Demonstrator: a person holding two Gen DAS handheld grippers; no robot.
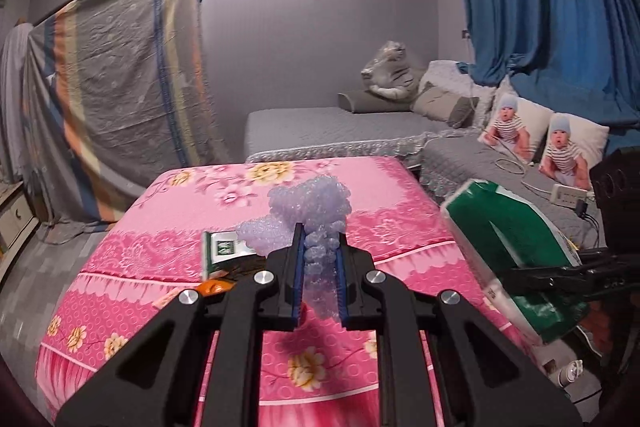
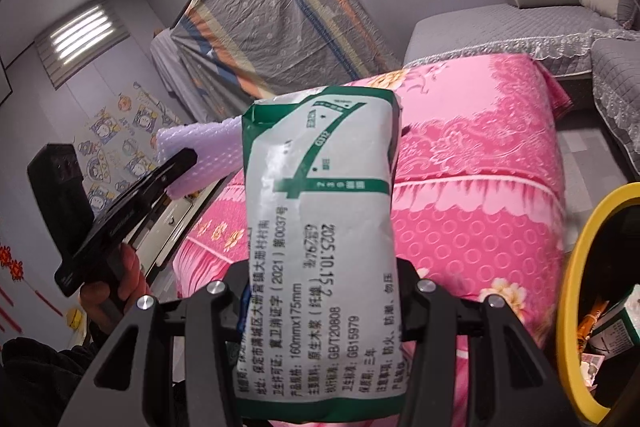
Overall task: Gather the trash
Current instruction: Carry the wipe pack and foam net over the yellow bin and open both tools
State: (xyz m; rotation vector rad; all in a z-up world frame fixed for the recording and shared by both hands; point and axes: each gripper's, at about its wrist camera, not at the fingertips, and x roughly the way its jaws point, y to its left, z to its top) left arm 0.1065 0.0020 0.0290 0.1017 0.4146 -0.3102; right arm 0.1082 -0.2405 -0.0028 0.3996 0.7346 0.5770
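My left gripper (image 1: pixel 319 255) is shut on a crumpled piece of pale purple bubble wrap (image 1: pixel 310 207) and holds it above the pink floral bed cover (image 1: pixel 192 267). A small green-and-white wrapper (image 1: pixel 224 253) and an orange scrap (image 1: pixel 212 286) lie on the cover just left of it. My right gripper (image 2: pixel 320 291) is shut on a green-and-white tissue packet (image 2: pixel 320 227), held upright; its fingertips are hidden behind the packet. The packet (image 1: pixel 516 255) and right gripper show at the right of the left wrist view. The left gripper with bubble wrap (image 2: pixel 200 147) shows at the left of the right wrist view.
A yellow-rimmed bin (image 2: pixel 576 287) with trash inside sits at the right edge of the right wrist view. Grey sofa beds (image 1: pixel 340 127) with baby-print pillows (image 1: pixel 516 127) stand beyond the pink bed. A power strip (image 1: pixel 568 193) and cables lie on the sofa.
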